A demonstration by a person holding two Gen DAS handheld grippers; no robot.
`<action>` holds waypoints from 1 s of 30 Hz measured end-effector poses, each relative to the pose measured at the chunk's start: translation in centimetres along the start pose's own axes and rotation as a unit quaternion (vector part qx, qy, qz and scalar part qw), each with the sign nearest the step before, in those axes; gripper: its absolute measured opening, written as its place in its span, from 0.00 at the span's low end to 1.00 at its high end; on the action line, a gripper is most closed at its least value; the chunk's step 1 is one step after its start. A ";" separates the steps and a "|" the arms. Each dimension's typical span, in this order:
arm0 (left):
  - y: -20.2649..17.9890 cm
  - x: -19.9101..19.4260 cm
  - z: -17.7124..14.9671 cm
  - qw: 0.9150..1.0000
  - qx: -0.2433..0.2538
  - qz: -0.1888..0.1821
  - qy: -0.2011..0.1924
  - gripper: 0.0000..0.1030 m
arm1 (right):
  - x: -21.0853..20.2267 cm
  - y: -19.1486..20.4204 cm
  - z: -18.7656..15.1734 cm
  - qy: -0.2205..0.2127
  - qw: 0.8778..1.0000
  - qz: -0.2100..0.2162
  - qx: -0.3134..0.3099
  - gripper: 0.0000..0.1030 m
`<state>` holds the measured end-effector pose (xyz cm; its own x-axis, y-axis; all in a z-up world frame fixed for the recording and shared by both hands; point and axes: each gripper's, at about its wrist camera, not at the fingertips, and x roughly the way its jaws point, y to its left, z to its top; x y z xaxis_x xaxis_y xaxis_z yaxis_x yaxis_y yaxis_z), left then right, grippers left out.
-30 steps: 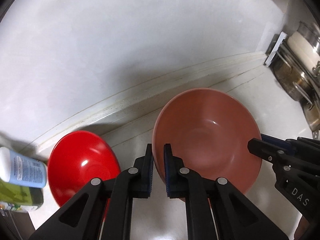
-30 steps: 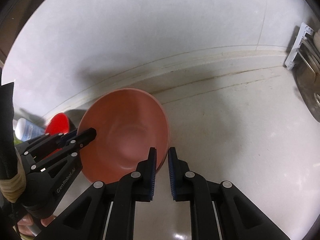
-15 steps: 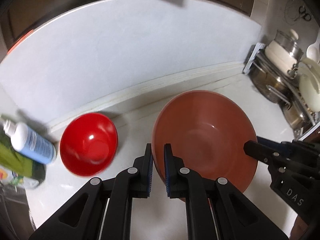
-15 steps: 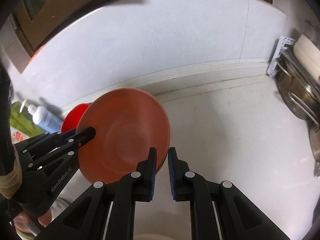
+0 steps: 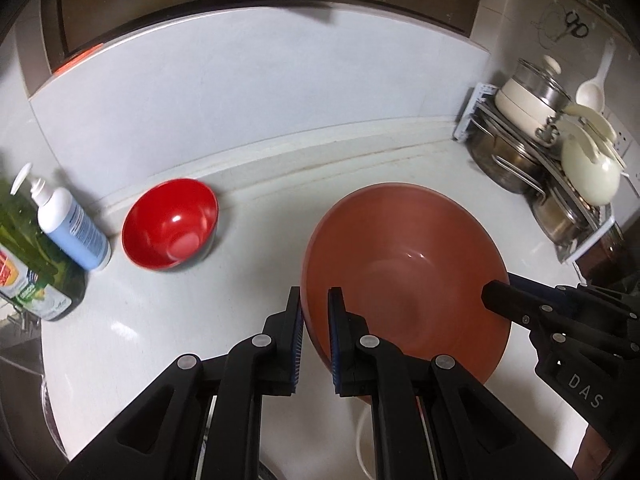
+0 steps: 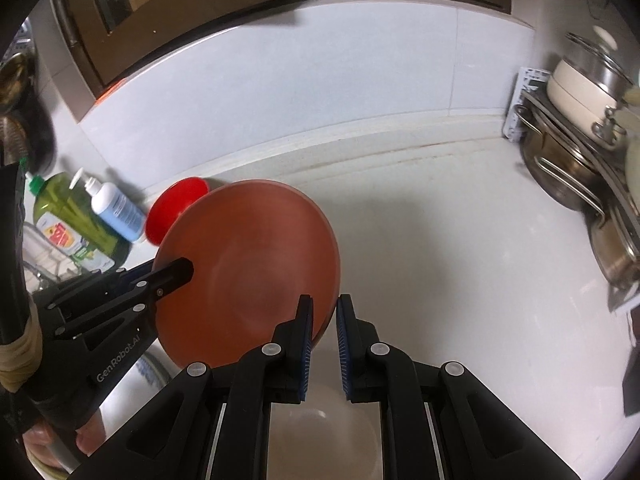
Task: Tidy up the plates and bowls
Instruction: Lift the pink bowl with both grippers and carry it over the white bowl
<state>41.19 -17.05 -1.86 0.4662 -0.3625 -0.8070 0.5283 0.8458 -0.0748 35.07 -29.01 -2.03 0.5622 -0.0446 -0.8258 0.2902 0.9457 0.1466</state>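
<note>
The large terracotta bowl [image 5: 404,284] is held clear of the white counter [image 6: 460,248], its rim pinched at opposite sides by the left gripper [image 5: 314,334] and the right gripper [image 6: 323,334]. It is judged rigid, smooth, slippery and breakable, so rim grips suit it. The small red bowl [image 5: 170,228] stands far left beside a pump bottle [image 5: 72,228]; stacked pots [image 5: 532,160] crowd the far right, and a pale bowl [image 6: 324,432] lies below.
</note>
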 end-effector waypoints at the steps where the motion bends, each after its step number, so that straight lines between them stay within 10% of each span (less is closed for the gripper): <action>1: -0.3 -0.3 -0.4 1.000 0.001 0.001 -0.001 0.12 | -0.3 0.1 -0.4 0.000 1.000 -0.001 -0.001 0.13; 30: -3.8 -1.0 -8.3 0.999 0.008 -0.004 0.046 0.14 | -3.2 -1.6 -9.0 0.038 0.999 -0.007 -0.001 0.13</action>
<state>32.83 -16.66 -5.65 0.3946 -0.3316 -0.8569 0.5435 0.8362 -0.0734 25.84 -27.45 -4.47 0.4981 -0.0334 -0.8664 0.2968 0.9455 0.1342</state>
